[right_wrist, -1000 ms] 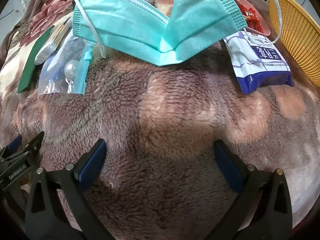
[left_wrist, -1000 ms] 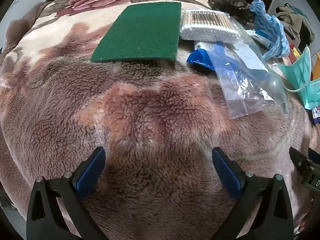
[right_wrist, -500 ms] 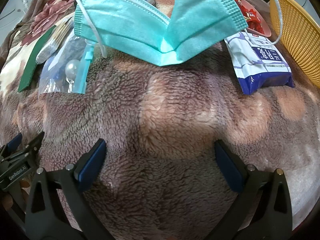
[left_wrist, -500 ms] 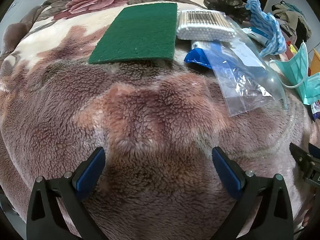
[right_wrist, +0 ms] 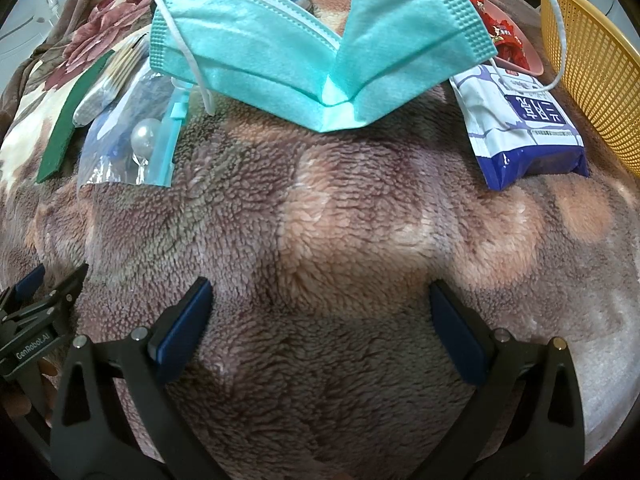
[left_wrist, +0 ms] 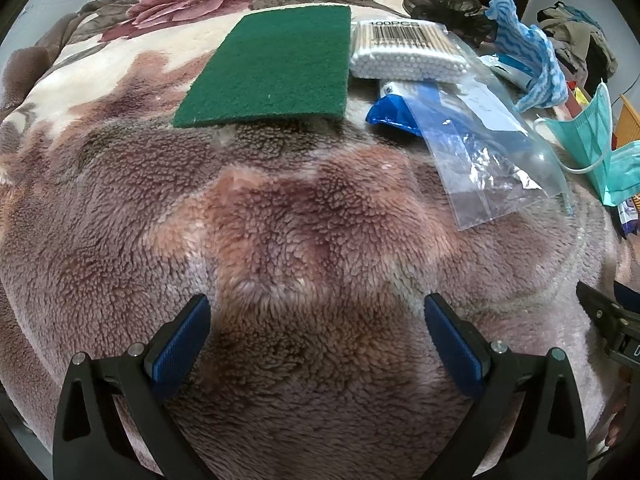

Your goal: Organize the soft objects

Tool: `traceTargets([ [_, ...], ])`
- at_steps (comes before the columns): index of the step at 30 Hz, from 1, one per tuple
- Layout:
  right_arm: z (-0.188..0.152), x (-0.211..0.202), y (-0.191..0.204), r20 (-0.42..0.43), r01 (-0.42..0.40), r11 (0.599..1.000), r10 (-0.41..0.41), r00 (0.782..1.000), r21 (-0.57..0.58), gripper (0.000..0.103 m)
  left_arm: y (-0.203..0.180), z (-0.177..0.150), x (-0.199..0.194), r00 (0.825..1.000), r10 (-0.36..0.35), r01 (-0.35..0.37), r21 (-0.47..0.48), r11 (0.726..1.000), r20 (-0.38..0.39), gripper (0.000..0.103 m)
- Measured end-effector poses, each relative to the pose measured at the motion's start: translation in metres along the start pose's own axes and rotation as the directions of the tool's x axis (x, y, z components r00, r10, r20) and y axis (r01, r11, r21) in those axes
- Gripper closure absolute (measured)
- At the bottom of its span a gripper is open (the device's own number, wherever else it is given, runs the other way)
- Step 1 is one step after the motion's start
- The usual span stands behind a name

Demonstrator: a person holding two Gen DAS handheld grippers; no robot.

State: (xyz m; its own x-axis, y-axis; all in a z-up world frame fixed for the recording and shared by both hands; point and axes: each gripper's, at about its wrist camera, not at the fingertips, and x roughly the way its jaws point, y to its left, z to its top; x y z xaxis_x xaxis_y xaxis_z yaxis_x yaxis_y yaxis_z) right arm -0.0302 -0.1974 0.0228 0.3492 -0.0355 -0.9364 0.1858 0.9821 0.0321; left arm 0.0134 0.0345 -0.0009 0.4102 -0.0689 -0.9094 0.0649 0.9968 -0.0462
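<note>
Looking across the blanket (left_wrist: 320, 240) from my left cam first: the green pad (left_wrist: 272, 64) lies flat at the far left of the row. Touching its right edge is the swab pack (left_wrist: 408, 56), and just below that a blue packet (left_wrist: 394, 114) pokes out from under a clear bag (left_wrist: 488, 156). Further right there's a blue-white cloth (left_wrist: 532, 64), then the teal mask (left_wrist: 600, 136) at the frame edge.

My left gripper (left_wrist: 316, 340) is spread wide with nothing in it, hanging over bare fleece well short of the pad.

Over on the right cam, the mask (right_wrist: 320, 52) sits dead ahead, folded into a V with one ear loop trailing off to the right. Left of it is the clear bag (right_wrist: 128, 144) with a pearl thing inside. Right of it is a white-and-blue pouch (right_wrist: 524, 128), some red wrappers (right_wrist: 500, 36) behind, and a yellow basket (right_wrist: 592, 72) at the far right.

The right gripper (right_wrist: 320, 328) is wide apart too, empty, and not touching the mask.
</note>
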Motion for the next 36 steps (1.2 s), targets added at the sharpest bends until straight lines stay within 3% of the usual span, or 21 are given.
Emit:
traceTargets([
  [36, -0.0087, 0.0001, -0.0009, 0.011, -0.001, 1.0, 0.001, 1.0, 0.0, 0.0, 0.0036, -0.0032, -0.0008, 1.0, -0.003, 0.003, 0.006, 1.0, 0.002, 0.0],
])
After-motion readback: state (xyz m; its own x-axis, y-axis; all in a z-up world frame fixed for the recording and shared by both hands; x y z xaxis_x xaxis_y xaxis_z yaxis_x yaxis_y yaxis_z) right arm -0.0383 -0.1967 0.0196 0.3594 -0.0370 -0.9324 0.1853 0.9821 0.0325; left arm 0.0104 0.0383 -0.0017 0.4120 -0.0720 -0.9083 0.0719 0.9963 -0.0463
